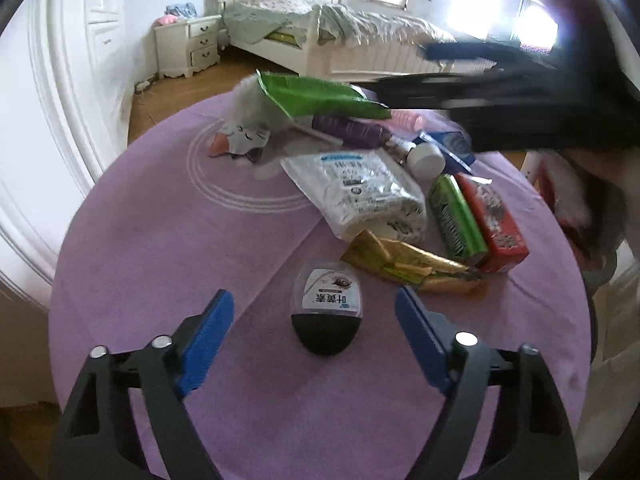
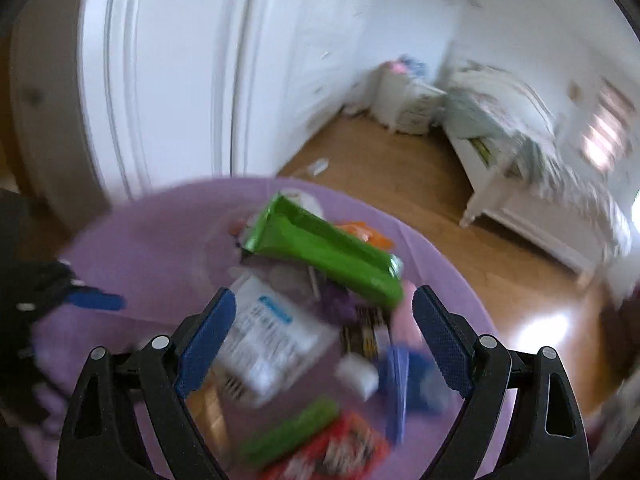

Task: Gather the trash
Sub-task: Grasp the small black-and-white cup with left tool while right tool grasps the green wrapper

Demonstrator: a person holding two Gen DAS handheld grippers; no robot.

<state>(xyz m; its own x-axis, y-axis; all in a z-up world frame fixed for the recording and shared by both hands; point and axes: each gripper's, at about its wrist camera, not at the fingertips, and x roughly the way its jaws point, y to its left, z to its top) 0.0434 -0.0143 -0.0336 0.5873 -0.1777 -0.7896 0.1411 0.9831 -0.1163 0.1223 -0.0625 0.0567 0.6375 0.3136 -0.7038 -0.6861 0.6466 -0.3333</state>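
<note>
Trash is being shown piled on the purple tablecloth (image 1: 168,248). Left gripper (image 1: 316,312) is being held wide open around a small black-based bottle (image 1: 327,307), fingers not touching it. Right gripper (image 2: 320,328) is also being held open, empty, above the pile. Green wrapper (image 2: 324,252) is lying beyond the white packet (image 1: 360,192); gold wrappers (image 1: 408,266) just beside the bottle.

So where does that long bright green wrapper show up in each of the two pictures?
Left wrist view: green wrapper lies at the far side of the pile, upper centre, above the white packet.
Right wrist view: green wrapper sits mid-frame, slanting down to the right.
Shared landmark: the white packet, just nearer than the wrapper.
</note>
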